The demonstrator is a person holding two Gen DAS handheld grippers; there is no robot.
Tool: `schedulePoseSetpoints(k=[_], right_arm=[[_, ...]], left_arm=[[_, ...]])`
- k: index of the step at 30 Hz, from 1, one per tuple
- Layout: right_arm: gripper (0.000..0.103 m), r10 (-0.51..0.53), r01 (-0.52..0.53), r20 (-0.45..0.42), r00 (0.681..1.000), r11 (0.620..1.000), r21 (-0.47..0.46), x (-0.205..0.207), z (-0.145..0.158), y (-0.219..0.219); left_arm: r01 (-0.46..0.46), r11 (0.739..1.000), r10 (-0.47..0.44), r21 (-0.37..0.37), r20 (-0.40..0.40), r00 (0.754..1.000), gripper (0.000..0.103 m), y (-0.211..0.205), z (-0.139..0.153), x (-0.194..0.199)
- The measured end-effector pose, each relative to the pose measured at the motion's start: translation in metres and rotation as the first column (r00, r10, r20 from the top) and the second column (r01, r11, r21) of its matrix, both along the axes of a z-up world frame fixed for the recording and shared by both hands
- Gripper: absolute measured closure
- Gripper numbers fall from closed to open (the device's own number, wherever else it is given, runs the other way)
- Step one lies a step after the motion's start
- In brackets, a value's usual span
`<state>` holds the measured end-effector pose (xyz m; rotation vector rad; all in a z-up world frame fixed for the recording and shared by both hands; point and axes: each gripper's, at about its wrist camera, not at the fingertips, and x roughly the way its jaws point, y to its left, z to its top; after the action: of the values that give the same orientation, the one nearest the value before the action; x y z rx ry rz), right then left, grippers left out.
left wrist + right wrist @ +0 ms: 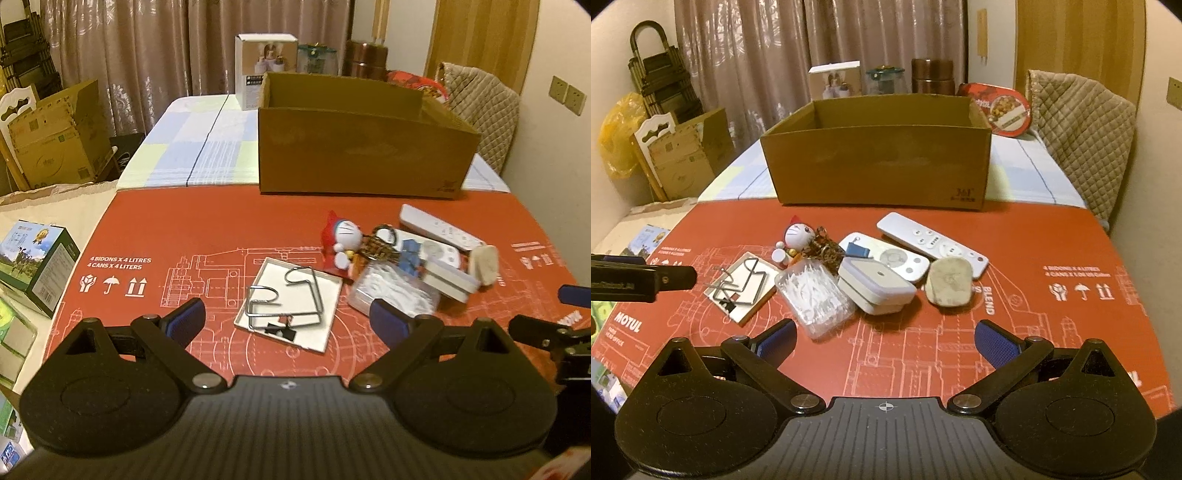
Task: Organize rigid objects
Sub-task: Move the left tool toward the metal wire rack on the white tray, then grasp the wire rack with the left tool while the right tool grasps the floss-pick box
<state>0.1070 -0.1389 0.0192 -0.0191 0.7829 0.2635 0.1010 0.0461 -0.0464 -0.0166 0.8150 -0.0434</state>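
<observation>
A pile of small items lies on the red mat (pixel 1052 236): a white tray with bent wire hooks (pixel 291 302) (pixel 742 282), a cat figurine (pixel 345 240) (pixel 798 234), a clear box of white sticks (pixel 816 295), a white case (pixel 875 282), two white remotes (pixel 931 240) (pixel 439 229) and a beige stone (pixel 949 282). An open cardboard box (pixel 362 147) (pixel 879 162) stands behind them. My left gripper (pixel 288 317) hovers open just before the tray. My right gripper (pixel 884 341) is open in front of the stick box and case, holding nothing.
A green printed carton (pixel 37 258) sits off the mat at left. Behind the cardboard box stand a white carton (pixel 266 70), jars and a red tin (pixel 1001 107). A quilted chair back (pixel 1082 136) is at right. More cardboard boxes (pixel 55 140) lean by the curtain.
</observation>
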Motion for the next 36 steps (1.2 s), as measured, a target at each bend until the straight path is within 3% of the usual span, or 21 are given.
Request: schedulePoseSetpoints(k=[13, 17, 27, 33, 36], right_arm=[[0.004, 0.023, -0.023, 0.008, 1.000, 1.000, 0.006, 0.040, -0.037, 0.000], [0.010, 0.018, -0.018, 0.000, 1.000, 1.000, 0.019, 0.050, -0.045, -0.003], [0.016, 0.052, -0.051, -0.011, 0.999, 0.998, 0.047, 0.060, -0.056, -0.004], [0.019, 0.065, -0.065, -0.003, 0.998, 0.996, 0.068, 0.067, -0.055, -0.003], [0.029, 0.093, -0.094, 0.017, 0.995, 0.992, 0.085, 0.063, -0.049, 0.000]], left_arm=[[-0.026, 0.998, 0.023, 0.055, 0.042, 0.999, 0.010, -0.010, -0.061, 0.034], [-0.032, 0.999, 0.031, 0.035, 0.022, 0.999, 0.015, -0.007, -0.075, 0.042], [-0.029, 0.997, 0.027, 0.066, 0.045, 0.999, 0.038, -0.013, -0.080, 0.050], [-0.020, 0.997, 0.017, 0.071, 0.044, 0.999, 0.038, -0.012, -0.080, 0.049], [-0.015, 0.998, 0.012, 0.068, 0.047, 0.999, 0.038, -0.011, -0.078, 0.048]])
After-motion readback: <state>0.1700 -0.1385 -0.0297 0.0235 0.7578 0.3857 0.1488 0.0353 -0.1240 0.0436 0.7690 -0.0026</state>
